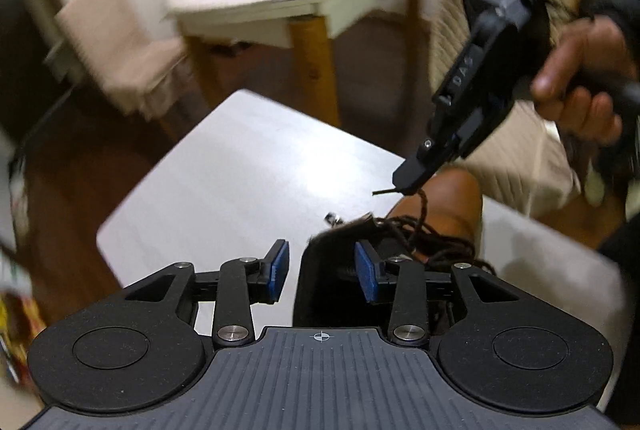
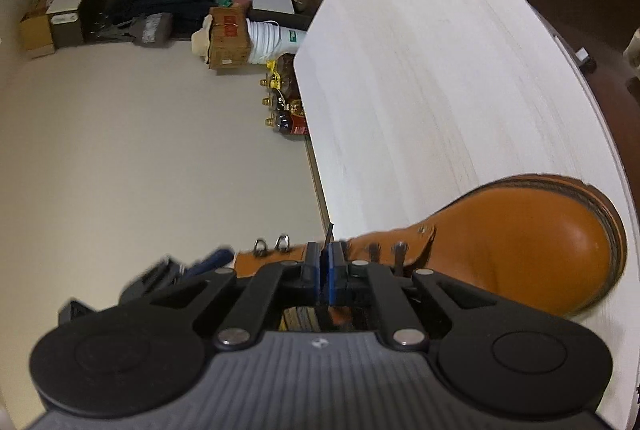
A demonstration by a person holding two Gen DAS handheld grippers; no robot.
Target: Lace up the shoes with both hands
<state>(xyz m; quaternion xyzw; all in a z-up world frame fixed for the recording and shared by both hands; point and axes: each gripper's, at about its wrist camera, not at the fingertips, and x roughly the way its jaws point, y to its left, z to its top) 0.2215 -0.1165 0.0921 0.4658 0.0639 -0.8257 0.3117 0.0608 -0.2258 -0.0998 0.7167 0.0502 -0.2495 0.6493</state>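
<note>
**Lace end pinched above a tan leather boot (image 2: pixel 520 242) on the white table (image 2: pixel 440 70).**
The right gripper (image 2: pixel 325 262), jaws together, clamps the dark lace's tip (image 1: pixel 384 192) just above the boot's collar. The left gripper (image 1: pixel 322 270), jaws apart and empty, straddles the boot's tongue (image 1: pixel 340 230). Advisably, keep the lace taut and aim the stiff tip squarely at the next eyelet (image 2: pixel 282 242).

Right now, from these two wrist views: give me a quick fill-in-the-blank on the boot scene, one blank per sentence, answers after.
1. The right tongs are shut on the dark ____ end.
2. The tan boot rests on the ____ table.
3. The left tongs stand ____, gripping nothing.
4. The pads on the left tongs are coloured ____.

Answers: lace; white; open; blue
</note>
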